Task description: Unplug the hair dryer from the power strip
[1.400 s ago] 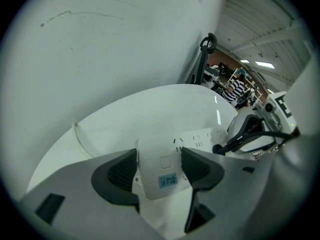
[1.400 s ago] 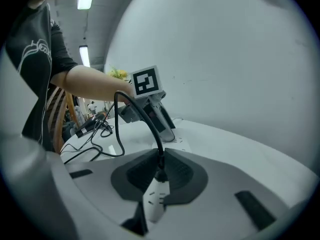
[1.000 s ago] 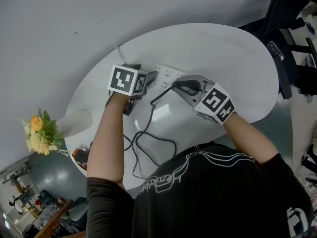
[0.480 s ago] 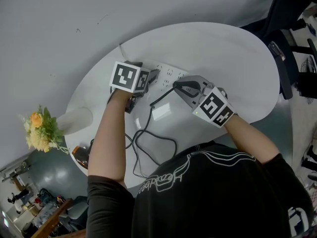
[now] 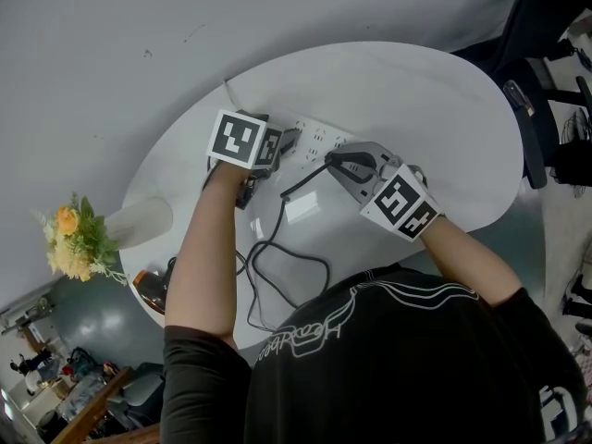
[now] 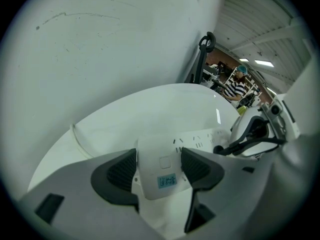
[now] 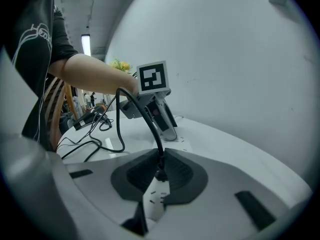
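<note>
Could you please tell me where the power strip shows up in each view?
Head view: power strip upper centre.
Left gripper view: power strip clamped between the jaws.
Right gripper view: power strip beneath the jaws gripping the plug.
Shared landmark: the plug's black cord.

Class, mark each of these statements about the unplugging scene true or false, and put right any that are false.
1. The left gripper has its fingers closed on one end of the white power strip. True.
2. The right gripper is open and holds nothing. False: it is shut on the black plug.
3. The flowers stand between the two grippers. False: they are off to the person's left, away from both.
4. A black cord runs in loops over the white table. True.
</note>
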{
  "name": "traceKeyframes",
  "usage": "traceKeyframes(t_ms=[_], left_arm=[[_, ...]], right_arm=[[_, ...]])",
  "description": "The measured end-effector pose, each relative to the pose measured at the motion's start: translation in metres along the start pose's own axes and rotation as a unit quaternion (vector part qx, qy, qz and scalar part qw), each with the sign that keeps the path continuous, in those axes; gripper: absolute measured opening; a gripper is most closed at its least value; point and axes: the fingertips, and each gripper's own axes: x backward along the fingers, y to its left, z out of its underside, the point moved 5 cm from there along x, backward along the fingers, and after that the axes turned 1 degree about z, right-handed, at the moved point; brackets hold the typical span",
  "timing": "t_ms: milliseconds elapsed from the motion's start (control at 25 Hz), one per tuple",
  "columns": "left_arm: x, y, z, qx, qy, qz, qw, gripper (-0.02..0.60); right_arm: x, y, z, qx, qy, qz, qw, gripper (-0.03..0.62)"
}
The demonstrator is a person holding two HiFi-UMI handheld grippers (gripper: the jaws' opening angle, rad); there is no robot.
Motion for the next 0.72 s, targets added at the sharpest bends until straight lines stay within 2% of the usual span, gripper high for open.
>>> traceKeyframes(t_ms=[240,320,520,600,720], left_arm=[[-0.001,0.0,0.002,0.006,-0.005,0.001,1.0,0.276],[-0.001,0.0,0.002,0.009,-0.007,0.0,0.9999,0.276],[-0.002,0.0,0.001,0.008,-0.005,-0.002,1.0,0.275],[-0.002,0.0,0.002,0.007,-0.004,-0.003,1.0,0.276],[-0.002,0.0,0.003,0.011,-0.009,-0.003,0.9999,0.276]], right_arm=[[0.002,-0.016,0.008,-0.098,-0.031,-0.01,0.995,0.026],[0.002,-0.016,0.006,-0.087,-0.029,-0.007,0.996,0.026],[0.0,-0.003,0.002,-0.014,-0.004,0.002,1.0,0.026],[0.0,-0.003,0.002,-0.016,-0.004,0.0,1.0,0.026],[0.001,-0.008,0.004,-0.049,-0.011,-0.005,0.999,0.026]])
